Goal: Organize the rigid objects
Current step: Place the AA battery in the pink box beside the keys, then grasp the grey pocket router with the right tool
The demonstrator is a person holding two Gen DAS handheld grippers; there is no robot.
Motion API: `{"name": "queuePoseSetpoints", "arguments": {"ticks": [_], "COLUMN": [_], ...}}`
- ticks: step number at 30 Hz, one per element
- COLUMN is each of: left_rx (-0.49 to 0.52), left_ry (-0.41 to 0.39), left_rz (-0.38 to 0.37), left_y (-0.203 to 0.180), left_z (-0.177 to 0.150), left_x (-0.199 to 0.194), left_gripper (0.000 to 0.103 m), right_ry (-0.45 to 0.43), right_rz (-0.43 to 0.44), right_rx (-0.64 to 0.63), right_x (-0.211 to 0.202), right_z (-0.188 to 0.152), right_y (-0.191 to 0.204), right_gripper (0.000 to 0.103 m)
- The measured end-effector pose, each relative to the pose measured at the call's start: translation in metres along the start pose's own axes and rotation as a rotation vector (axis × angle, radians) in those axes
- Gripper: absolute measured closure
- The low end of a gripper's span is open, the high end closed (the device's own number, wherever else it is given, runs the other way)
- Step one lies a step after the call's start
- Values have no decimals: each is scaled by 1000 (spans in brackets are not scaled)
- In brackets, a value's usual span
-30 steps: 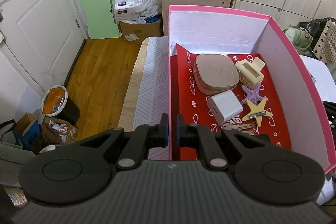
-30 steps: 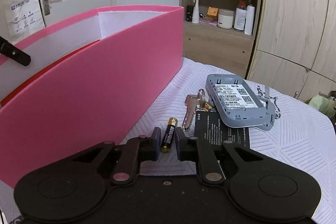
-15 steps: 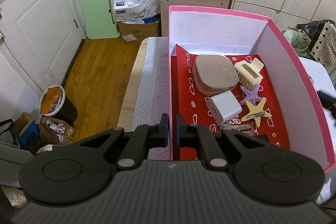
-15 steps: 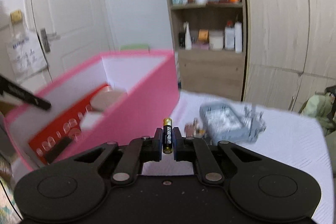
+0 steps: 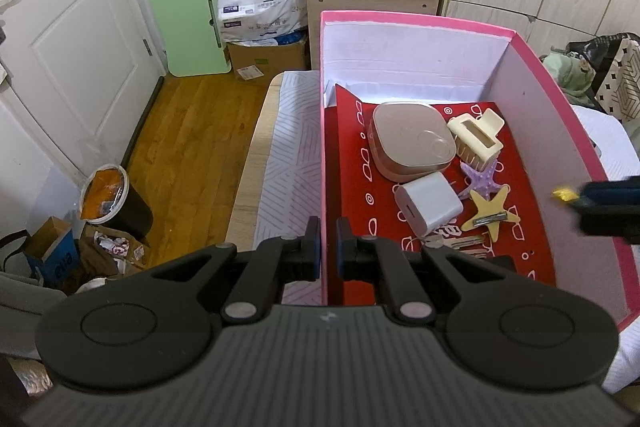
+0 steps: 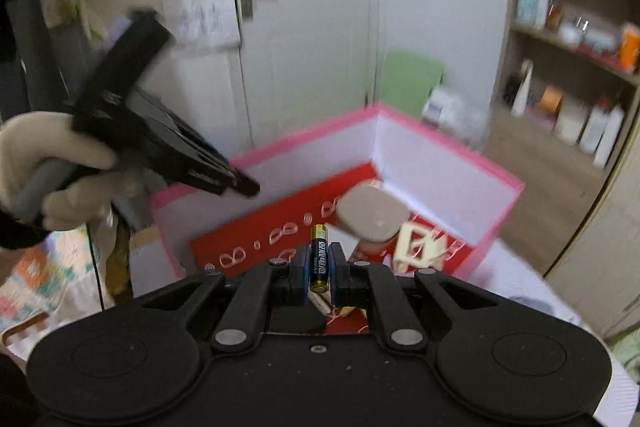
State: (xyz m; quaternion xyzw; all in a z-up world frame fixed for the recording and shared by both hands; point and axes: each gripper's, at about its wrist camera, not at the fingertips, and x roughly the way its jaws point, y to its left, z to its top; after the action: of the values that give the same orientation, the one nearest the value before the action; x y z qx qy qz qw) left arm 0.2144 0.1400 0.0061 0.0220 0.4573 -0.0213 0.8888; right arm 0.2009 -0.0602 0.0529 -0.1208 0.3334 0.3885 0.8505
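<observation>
Small bedroom setup: white door and wood floor on the left, shelf and wardrobe at the far end, and a table with a pale patterned cloth [image 5: 288,147] where a pink box [image 5: 416,21] sits. Going left to right, the left gripper [image 5: 328,245] has its jaws clamped together on the box's near-left wall, one finger outside and one inside, pinning it in place. Inside, on the red liner, there's a rose-beige case [image 5: 412,143], a white charger cube [image 5: 428,207], some keys [image 5: 456,241], a cream hair claw [image 5: 476,137], and purple and yellow starfish clips [image 5: 490,207]. Over on the right, the right gripper [image 6: 320,273] is squeezed shut on an AA battery [image 6: 319,259], standing upright between the pads, held up above the box's right rim. So I'd say this is the carry step, battery mid-air heading for the box. Next it probably needs to go down over a bare patch of red liner, near the left side where there's room, then let go low so it doesn't roll into the clips.
</observation>
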Motion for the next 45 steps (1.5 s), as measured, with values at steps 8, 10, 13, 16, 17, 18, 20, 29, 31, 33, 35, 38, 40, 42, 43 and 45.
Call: {"name": "queuePoseSetpoints", "arguments": {"ticks": [8,10,13,16,17,18,20,29,31,33,35,38,40,42,43,45], "left_rx": [1,-2,-5,-11,-14,-15,-17,-24,-18,-16,-12,-10,-9,-8,-5,2], "left_ry": [5,6,4,4,3,3,0,-1,0,2,4,6,7,9,10,14], "left_rz": [-2,-6,-11,-19,-22,-25,-29,-26,-20,-17,-13,-7,-3,-1,1,6], "left_y": [1,2,3,4,5,5,6,5,4,4,3,1,1,0,0,-1], "left_z": [2,2,2,2,2,2,1,0,0,0,1,2,2,2,2,2], "left_x": [0,0,0,0,0,0,0,0,0,0,0,1,1,1,1,1], "left_gripper": [96,96,96,96,96,96,96,96,96,96,96,96,96,96,96,96], "right_ry": [232,261,254,198,175,155,106,-17,-17,-21,-22,-28,-31,-30,-27,-20], "right_rz": [80,71,60,57,60,62,60,-61,-86,-113,-134,-160,-182,-213,-229,-240], "right_rx": [41,-2,-8,35,56,75,113,257,299,334,366,413,422,402,389,359], "right_x": [75,85,84,70,61,55,36,-42,-54,-64,-70,-73,-72,-70,-67,-64], "right_z": [18,18,16,16,16,19,18,-7,-18,-29,-40,-59,-69,-79,-83,-90], "right_y": [-3,1,1,-7,-11,-16,-24,-65,-77,-87,-97,-109,-114,-116,-116,-117], "right_gripper": [92,92,90,88,88,88,88,83,82,81,80,77,71,64,61,54]}}
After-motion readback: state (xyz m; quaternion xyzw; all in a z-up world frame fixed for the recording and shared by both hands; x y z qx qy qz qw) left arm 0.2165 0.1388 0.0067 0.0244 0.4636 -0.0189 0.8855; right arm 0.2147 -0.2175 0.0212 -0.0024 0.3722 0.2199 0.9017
